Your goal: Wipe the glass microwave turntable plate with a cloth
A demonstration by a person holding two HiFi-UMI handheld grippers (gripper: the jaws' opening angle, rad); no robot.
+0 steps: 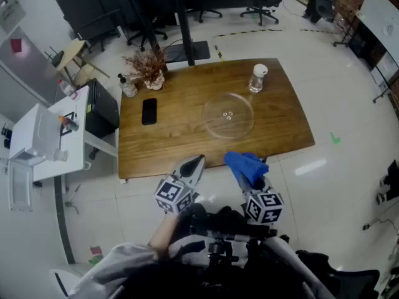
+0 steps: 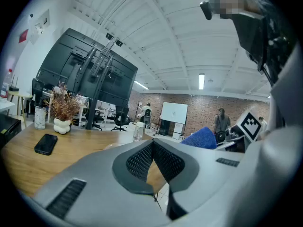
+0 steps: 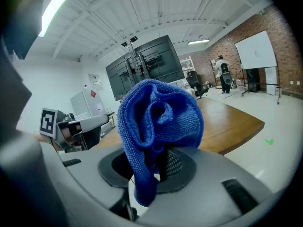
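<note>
Left tongs (image 1: 199,161) hovering at the near edge of the surface (image 1: 168,143), jaws pressing together, nothing between them. Right tongs (image 1: 247,170) hanging just beside, clenching a bunched blue cloth (image 1: 243,161); cloth bulging above the jaws, one end drooping below. Glass plate (image 1: 229,115) lying flat on the surface ahead of both tongs, well apart from the cloth. Clear bottle (image 1: 257,78) standing just past the plate's far right rim. Dark phone (image 1: 149,111) lying left of the plate; dried plant (image 1: 148,67) sitting near the far left corner
</note>
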